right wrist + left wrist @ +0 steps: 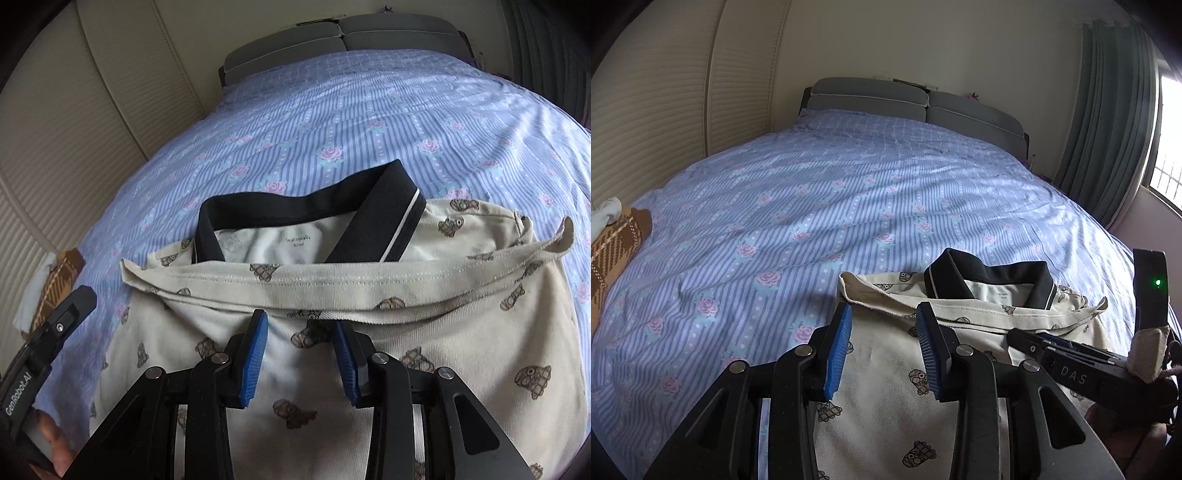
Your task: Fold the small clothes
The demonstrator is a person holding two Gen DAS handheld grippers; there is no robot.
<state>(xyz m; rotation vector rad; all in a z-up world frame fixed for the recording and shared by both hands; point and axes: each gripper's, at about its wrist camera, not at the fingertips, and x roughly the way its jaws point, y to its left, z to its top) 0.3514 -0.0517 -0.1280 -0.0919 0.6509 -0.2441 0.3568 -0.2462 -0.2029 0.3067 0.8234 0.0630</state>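
Observation:
A cream polo shirt (886, 387) (461, 332) with small bear prints and a black collar (993, 273) (295, 199) lies on the bed, its bottom hem (332, 286) folded up to just below the collar. My left gripper (884, 314) hovers over the shirt's left part, open, with its blue pads (838, 350) apart and nothing pinched between them. My right gripper (299, 321) stands open just behind the folded hem, with fabric lying flat under its pads (255, 354). Each gripper also shows in the other's view: the right gripper (1071, 354) at the right, the left gripper (66, 314) at the left.
The bed (812, 192) (369, 110) has a blue striped sheet with pink roses. A brown plaid garment (613, 240) (55, 280) with a white piece lies at its left edge. Grey headboard (905, 99), louvred wardrobe doors (646, 129) left, curtain (1108, 129) and window right.

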